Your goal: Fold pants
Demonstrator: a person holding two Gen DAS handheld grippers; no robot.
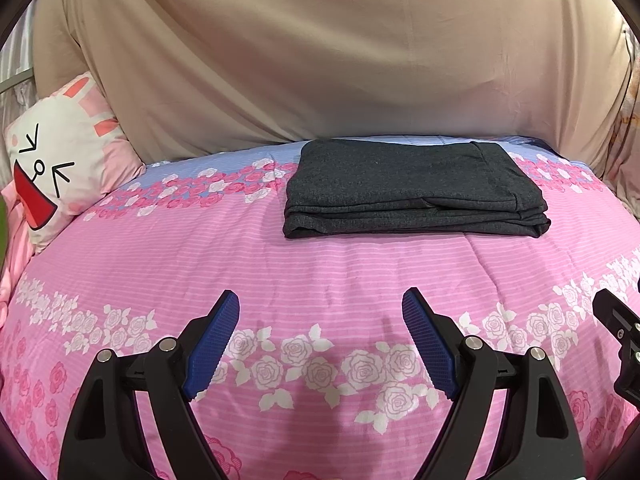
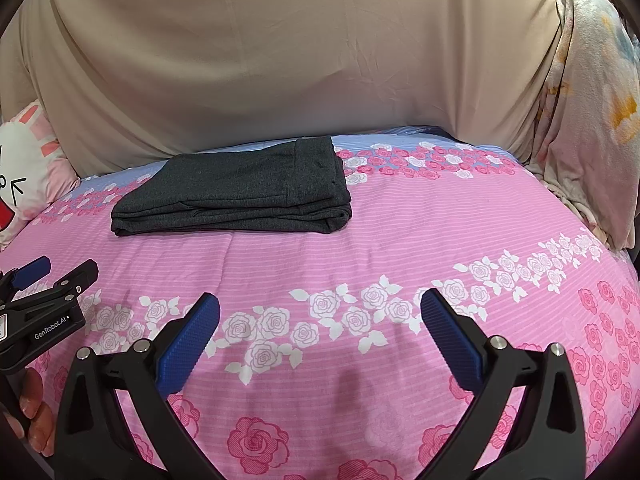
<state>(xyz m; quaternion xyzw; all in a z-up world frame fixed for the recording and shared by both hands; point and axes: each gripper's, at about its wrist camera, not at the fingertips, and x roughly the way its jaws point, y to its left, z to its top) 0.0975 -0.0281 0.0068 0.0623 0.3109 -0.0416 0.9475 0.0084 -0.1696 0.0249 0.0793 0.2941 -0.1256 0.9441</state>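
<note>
The dark grey pants [image 1: 412,188] lie folded in a flat rectangular stack near the far edge of the pink floral bedspread [image 1: 320,264]. They also show in the right wrist view [image 2: 236,192], left of centre. My left gripper [image 1: 320,304] is open and empty, held above the bedspread well short of the pants. My right gripper [image 2: 320,304] is open and empty too, at about the same distance from them. The left gripper also shows at the left edge of the right wrist view [image 2: 52,272], and part of the right gripper [image 1: 620,332] at the right edge of the left wrist view.
A beige sheet [image 1: 340,52] hangs behind the bed. A cartoon rabbit pillow [image 1: 56,164] leans at the far left. A pale patterned cloth [image 2: 588,112] hangs at the far right. My hand's fingers [image 2: 34,412] show at the lower left.
</note>
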